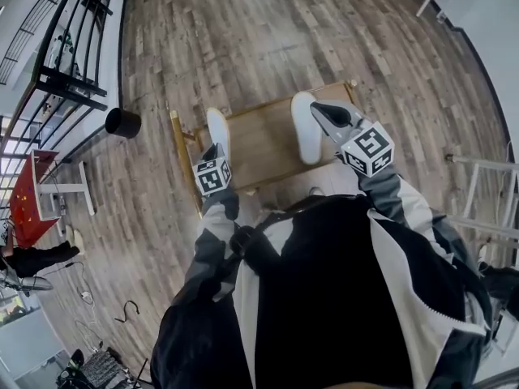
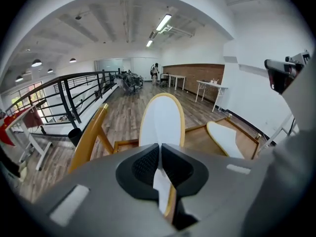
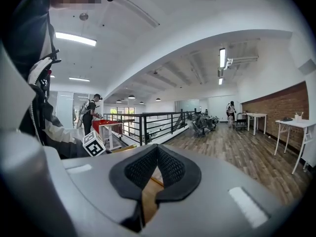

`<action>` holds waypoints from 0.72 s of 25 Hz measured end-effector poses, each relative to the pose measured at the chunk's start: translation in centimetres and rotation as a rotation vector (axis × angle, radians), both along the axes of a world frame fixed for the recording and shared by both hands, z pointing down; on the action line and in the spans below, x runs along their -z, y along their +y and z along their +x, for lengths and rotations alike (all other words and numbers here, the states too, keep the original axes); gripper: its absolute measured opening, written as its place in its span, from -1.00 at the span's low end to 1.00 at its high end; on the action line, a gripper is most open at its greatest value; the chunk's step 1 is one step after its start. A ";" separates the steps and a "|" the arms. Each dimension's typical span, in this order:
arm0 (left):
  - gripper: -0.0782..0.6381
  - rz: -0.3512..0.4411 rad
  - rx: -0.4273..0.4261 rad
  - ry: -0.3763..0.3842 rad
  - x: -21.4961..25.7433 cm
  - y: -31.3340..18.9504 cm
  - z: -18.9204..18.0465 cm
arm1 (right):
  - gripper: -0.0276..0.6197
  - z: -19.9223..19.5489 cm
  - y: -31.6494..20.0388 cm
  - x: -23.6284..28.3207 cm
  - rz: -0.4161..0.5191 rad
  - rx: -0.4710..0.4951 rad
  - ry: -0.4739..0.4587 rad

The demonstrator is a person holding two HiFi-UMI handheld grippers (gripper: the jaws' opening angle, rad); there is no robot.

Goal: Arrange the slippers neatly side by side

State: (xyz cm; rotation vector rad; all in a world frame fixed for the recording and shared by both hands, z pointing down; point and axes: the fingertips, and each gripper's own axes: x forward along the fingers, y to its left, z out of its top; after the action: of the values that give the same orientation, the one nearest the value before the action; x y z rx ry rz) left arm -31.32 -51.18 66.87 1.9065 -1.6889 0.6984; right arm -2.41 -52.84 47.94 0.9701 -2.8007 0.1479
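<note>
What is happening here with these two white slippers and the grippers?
A person holds a gripper in each hand above a wooden stand. The left gripper is shut on the end of one white slipper at the stand's left side. The other slipper lies on the right side, apart from it. The right gripper is shut and empty.

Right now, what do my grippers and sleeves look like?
The left gripper and right gripper are grey shells with black textured pads. Each bears a white cube with black square markers. The sleeves are black and pale grey, like the jacket. No cables show.
</note>
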 end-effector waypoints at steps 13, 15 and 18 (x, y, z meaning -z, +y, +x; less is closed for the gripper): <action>-0.70 -0.232 0.052 -0.006 -8.7 0.7 -3.6 | -0.91 2.0 1.2 -1.0 -0.024 -0.067 0.041; -0.70 -0.252 0.059 0.009 -9.4 0.7 -3.5 | -0.91 2.3 1.4 -1.1 -0.029 -0.074 0.046; -0.70 -0.277 0.059 0.002 -10.1 0.9 -3.6 | -0.91 2.4 1.8 -1.4 -0.032 -0.076 0.057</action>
State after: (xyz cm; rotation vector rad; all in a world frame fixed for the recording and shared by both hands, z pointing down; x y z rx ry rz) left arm -34.88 -50.31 76.96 1.6586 -1.5493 0.8581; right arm -0.02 -51.07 49.35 1.0570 -2.7028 0.1716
